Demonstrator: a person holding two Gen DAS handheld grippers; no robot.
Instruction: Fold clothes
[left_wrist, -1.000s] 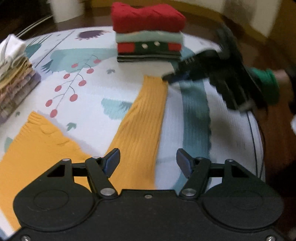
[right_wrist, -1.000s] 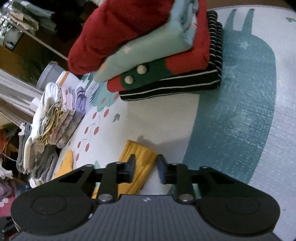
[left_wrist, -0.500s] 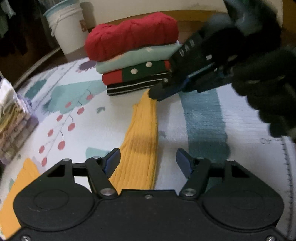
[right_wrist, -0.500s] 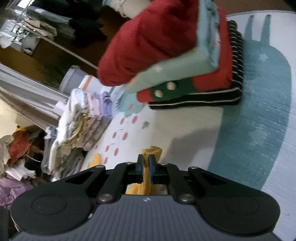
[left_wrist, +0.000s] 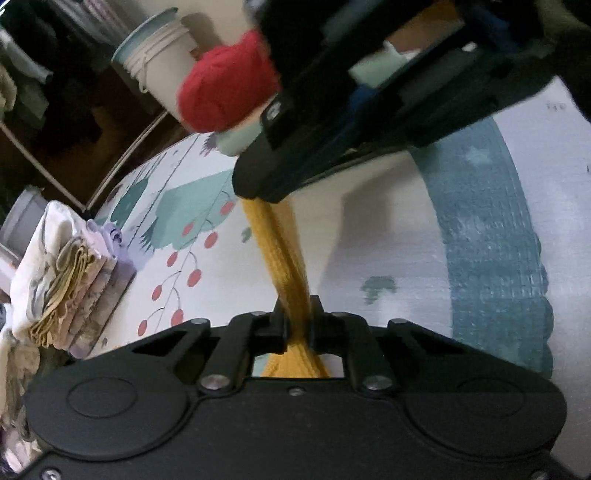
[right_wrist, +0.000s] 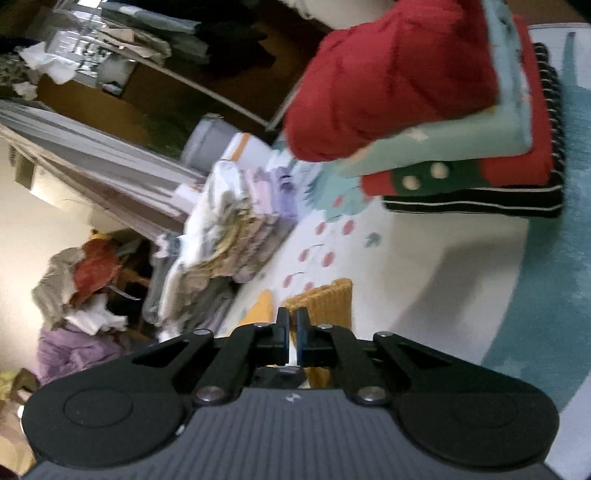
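Left wrist view: the left tongs (left_wrist: 297, 317), jaws pressed together, pinch a bunched length of the mustard-yellow ribbed garment (left_wrist: 284, 258), which runs taut from them up to the right tongs (left_wrist: 255, 188) looming dark and blurred overhead. Beneath the stretched cloth lies the printed mat (left_wrist: 388, 229) (teal shapes, red berries on thin stems). A pile of folded pastel cloths (left_wrist: 77, 280) sits at the mat's left edge, and a pale bucket (left_wrist: 159, 70) stands beyond it.

Right wrist view: the right tongs (right_wrist: 292, 330) are closed as far as they go, a thin pale gap showing between the pads; the yellow garment's ribbed edge (right_wrist: 325, 299) hangs just ahead of and below them. Whether cloth sits between the pads cannot be told here, though the left view shows it caught at their tip. Farther back on the mat rests the folded stack (right_wrist: 461, 147): red knit on top, mint, red-and-green with buttons, black stripes at the bottom.
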